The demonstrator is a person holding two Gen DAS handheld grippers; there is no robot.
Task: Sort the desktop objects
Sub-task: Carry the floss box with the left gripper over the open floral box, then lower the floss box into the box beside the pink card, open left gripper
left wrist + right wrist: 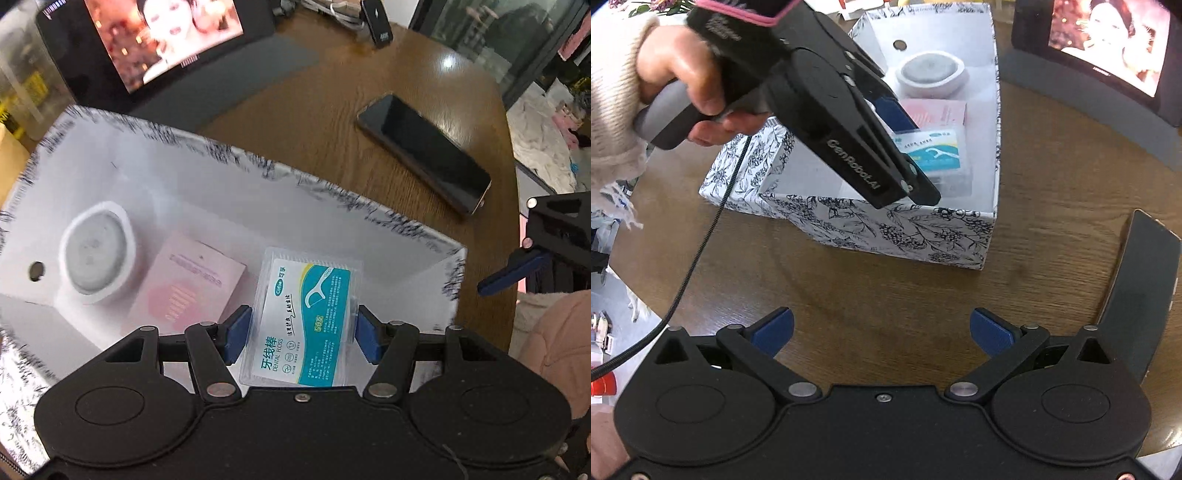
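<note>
- Left gripper [301, 332] pinching the dental floss box [303, 317], holding it inside the floral storage box [424, 229].
- Right gripper [882, 332] spread wide, empty, above the wooden table [886, 280].
- Phone [424, 153] lies beside the box.

Left gripper [302, 334]: angled downward, blue fingers [238, 332] clamped on both sides of a held item; a hand [690, 88] grips its grey handle. Right gripper [882, 332]: held level, fingers [991, 332] spread wide, holding nothing.
</note>
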